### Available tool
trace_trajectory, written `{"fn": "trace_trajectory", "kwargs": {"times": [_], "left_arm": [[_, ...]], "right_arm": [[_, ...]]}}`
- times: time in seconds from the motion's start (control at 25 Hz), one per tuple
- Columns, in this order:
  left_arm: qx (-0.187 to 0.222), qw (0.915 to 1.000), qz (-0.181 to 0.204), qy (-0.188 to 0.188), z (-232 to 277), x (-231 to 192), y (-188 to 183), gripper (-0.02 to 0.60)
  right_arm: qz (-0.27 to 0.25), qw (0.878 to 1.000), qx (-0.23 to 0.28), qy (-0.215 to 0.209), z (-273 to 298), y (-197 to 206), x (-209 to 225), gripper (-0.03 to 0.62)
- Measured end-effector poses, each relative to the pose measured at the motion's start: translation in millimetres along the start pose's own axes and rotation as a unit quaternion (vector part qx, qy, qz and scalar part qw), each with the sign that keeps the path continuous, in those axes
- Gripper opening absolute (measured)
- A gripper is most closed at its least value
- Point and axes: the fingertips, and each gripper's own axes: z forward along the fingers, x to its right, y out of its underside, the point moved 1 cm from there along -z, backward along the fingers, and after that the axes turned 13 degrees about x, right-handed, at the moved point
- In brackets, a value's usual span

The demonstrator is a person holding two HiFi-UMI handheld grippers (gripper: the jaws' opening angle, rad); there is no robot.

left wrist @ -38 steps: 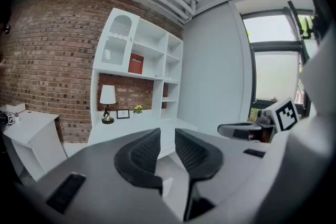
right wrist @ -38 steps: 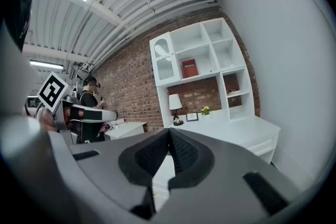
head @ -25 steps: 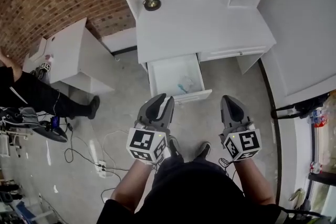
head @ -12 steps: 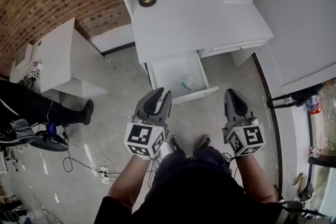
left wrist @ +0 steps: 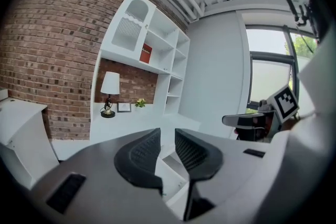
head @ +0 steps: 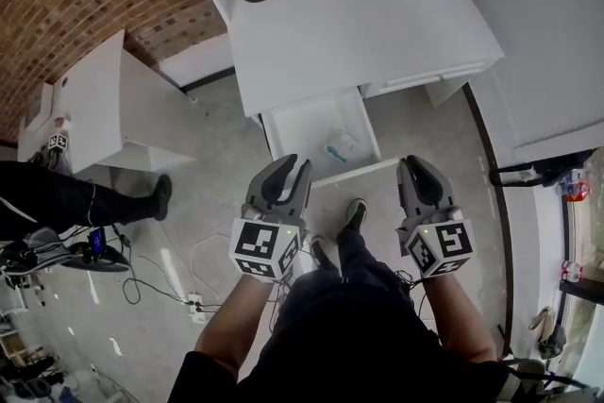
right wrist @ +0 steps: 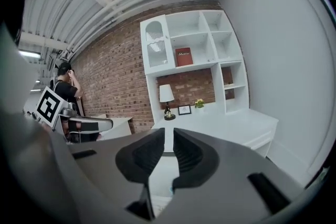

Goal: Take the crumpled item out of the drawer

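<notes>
Two claws hang side by side just short of the open drawer (head: 294, 125), pointing slightly downward. The left claw (head: 288, 167) and the right claw (head: 415, 167) each have a narrow gap between the jaws, with nothing in it. Only the head view shows the crumpled item (head: 340, 146), a pale, see-through wad with a teal fleck. It lies in the drawer's right half, under the white counter (head: 359, 24). Only the gripper views show a red book (right wrist: 184, 56) on the shelves (right wrist: 210, 34).

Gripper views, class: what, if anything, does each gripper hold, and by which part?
Nothing. The left gripper and right gripper have empty jaws; the crumpled bluish-white item lies in the open white drawer.
</notes>
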Motion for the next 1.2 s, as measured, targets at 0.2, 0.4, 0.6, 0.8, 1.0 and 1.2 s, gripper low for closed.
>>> {"fn": "trace_trajectory", "kwargs": {"times": [0.2,0.4,0.6,0.8,1.0,1.2], "left_arm": [[-0.027,0.9994,0.016,-0.016,49.8,-13.9,14.9,0.081],[-0.075,0.9965,0.036,-0.011,105.4,-13.8,46.7,0.081],[-0.129,0.9905,0.046,-0.011,147.3,-18.4,85.1,0.081],[-0.181,0.982,0.052,-0.014,166.2,-20.9,126.9,0.081],[-0.248,0.9668,0.06,0.008,175.6,-30.9,185.5,0.081],[-0.318,0.9443,0.068,0.049,181.5,-37.0,252.8,0.083]], "right_arm": [[0.027,0.999,-0.013,-0.023,41.4,15.1,31.3,0.057],[0.058,0.997,-0.035,-0.028,74.3,35.4,78.6,0.058],[0.076,0.995,-0.057,-0.032,100.0,56.7,116.1,0.069],[0.092,0.993,-0.07,-0.034,108.4,78.9,140.8,0.071],[0.107,0.991,-0.078,-0.021,109.2,94.7,149.4,0.071],[0.107,0.99,-0.095,0.007,94.7,110.3,157.7,0.072]]}}
